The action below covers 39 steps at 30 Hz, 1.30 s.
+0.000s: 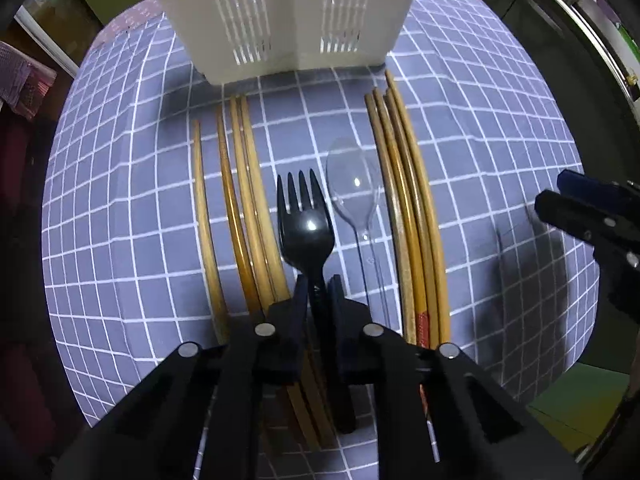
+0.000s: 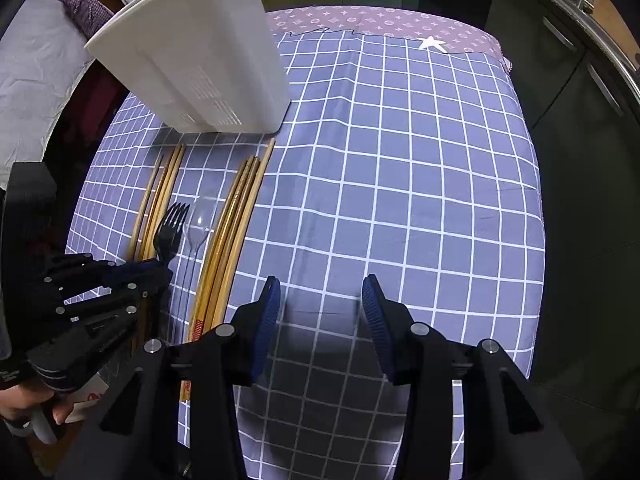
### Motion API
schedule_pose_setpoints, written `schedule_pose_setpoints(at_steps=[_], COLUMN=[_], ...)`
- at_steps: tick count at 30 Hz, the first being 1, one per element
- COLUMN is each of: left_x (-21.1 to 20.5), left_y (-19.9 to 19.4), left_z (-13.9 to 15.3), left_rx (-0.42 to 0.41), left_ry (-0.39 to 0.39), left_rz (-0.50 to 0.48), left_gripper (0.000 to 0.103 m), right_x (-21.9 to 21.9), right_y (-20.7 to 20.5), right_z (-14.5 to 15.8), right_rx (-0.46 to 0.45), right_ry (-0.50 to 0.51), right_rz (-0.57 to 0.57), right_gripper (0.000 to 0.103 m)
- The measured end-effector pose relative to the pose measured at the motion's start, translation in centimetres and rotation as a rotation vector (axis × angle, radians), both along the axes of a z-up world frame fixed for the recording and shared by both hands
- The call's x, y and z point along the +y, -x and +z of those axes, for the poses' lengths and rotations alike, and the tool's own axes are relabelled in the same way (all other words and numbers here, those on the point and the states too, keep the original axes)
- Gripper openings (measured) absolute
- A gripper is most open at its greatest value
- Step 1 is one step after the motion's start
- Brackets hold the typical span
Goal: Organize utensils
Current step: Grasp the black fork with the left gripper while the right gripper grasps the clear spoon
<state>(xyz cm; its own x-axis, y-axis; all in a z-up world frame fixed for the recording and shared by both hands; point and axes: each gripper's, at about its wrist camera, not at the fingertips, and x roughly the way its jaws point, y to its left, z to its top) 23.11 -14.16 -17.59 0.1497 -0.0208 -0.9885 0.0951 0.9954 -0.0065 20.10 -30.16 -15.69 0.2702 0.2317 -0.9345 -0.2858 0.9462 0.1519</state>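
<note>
- Pinching the black fork [image 1: 306,232] by its handle, the left tool [image 1: 319,284] points down at the checked cloth [image 2: 400,184] covering the tabletop.
- Fork lies between two bundles of wooden chopsticks [image 1: 244,216], with a clear spoon [image 1: 354,188] just beside it.
- White slotted holder [image 2: 200,60] stands near the tabletop's far edge, beyond the chopstick tips.
- Right tool [image 2: 320,308] hangs over bare cloth, jaws apart, nothing between them.

One black fork [image 1: 306,224], one clear spoon [image 1: 352,188] and one white holder [image 1: 280,16] are on the desk. Chopsticks lie in two bundles: four on the left [image 1: 240,216], about five on the right [image 1: 408,216].
</note>
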Motion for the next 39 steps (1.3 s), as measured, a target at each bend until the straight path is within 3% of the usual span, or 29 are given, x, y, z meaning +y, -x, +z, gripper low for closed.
schedule_pose_setpoints(at_steps=[5,9,13,15,19,26,39], left_x=[-0.6,0.6,1.8,2.6,4.3,7.5,11.2], left_y=[-0.5,-0.6,0.4,1.4,3.5,7.0,9.1], left_z=[-0.4,0.1,2.7,5.0,7.8,10.4,12.5], left_rx=[-0.011,-0.016,-0.118,-0.206,-0.335,-0.478,-0.582], left_ry=[0.001,0.07,0.14,0.177,0.223,0.2,0.227], left_rz=[0.009,0.039,0.058,0.064,0.083,0.078,0.106], left_gripper=[0.011,0.009,0.009,0.009,0.009,0.009,0.009], right_x=[0.7,1.3,2.1,2.9,5.9,10.7,13.9], right_y=[0.2,0.5,0.8,0.9,0.9,0.5,-1.0], right_z=[0.8,1.7,2.4,2.4,1.5,-0.3,-4.1], right_rx=[-0.015,-0.02,-0.006,0.013,0.064,0.129,0.203], right_ry=[0.007,0.007,-0.009,-0.014,-0.006,0.021,0.099], right_rz=[0.012,0.021,0.034,0.048,0.096,0.125,0.082], right_gripper=[0.043,0.043,0.041,0.033,0.026,0.021,0.021])
